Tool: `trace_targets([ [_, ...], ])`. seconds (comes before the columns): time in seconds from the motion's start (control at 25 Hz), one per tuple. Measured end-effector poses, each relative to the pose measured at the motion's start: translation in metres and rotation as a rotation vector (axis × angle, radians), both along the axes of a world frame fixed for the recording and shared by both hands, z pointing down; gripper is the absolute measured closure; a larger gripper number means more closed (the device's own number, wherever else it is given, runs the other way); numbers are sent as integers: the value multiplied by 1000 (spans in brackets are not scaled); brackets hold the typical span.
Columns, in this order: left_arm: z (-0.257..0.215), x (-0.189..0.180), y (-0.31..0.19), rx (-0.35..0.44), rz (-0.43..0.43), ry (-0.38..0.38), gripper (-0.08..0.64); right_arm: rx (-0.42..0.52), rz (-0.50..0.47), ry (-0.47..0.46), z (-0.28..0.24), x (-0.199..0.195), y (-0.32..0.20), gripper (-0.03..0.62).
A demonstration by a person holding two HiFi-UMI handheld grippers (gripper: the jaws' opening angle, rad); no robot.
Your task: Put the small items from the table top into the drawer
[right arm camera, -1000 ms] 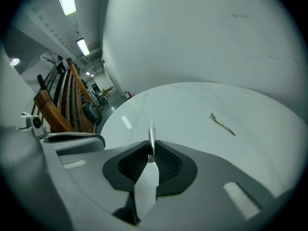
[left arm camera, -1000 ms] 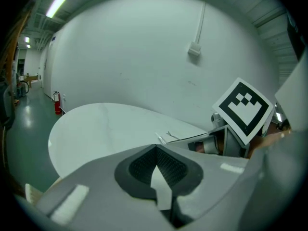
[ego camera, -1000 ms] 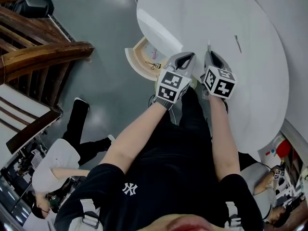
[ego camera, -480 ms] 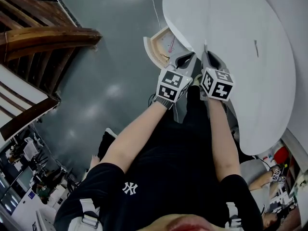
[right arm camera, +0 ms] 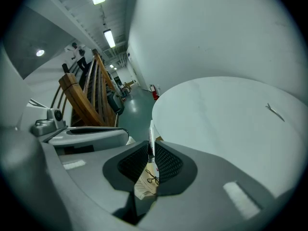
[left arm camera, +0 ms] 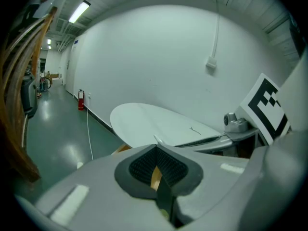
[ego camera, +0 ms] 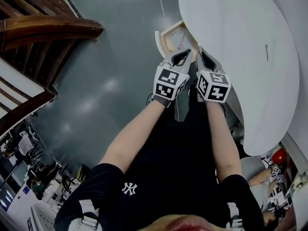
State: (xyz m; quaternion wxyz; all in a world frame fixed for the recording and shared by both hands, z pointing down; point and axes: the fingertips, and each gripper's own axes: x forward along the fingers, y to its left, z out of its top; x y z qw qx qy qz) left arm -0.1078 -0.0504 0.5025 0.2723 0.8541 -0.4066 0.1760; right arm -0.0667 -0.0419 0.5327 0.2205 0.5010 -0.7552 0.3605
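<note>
- Head view: our left gripper (ego camera: 184, 55) and right gripper (ego camera: 200, 56) sit side by side at the left rim of the white oval table (ego camera: 226, 23), over the open light wooden drawer (ego camera: 167, 36).
- Only the right gripper view shows its jaws clamped on a thin white stick (right arm camera: 151, 134).
- Left gripper view: its jaws are closed together.
- A small dark clip (ego camera: 266, 52) lies far right on the table.

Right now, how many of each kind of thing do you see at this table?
grippers: 2, left gripper and right gripper
table: 1
drawer: 1
small items: 4, metal sliver on the table, pale stick in the right gripper, pink pen and black wire piece in the drawer
total: 8
</note>
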Motion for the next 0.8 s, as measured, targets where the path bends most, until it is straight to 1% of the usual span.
trace_targets([
  [0.16, 8, -18, 3, -8, -14, -4, 552, -9, -42, 9, 10, -20, 8, 531],
  [0.44, 25, -36, 6, -29, -16, -8, 552, -53, -76, 39, 44, -38, 20, 531],
  [0.8, 47, -34, 3, -50, -3, -13, 552, -114, -92, 48, 93, -38, 25, 529],
])
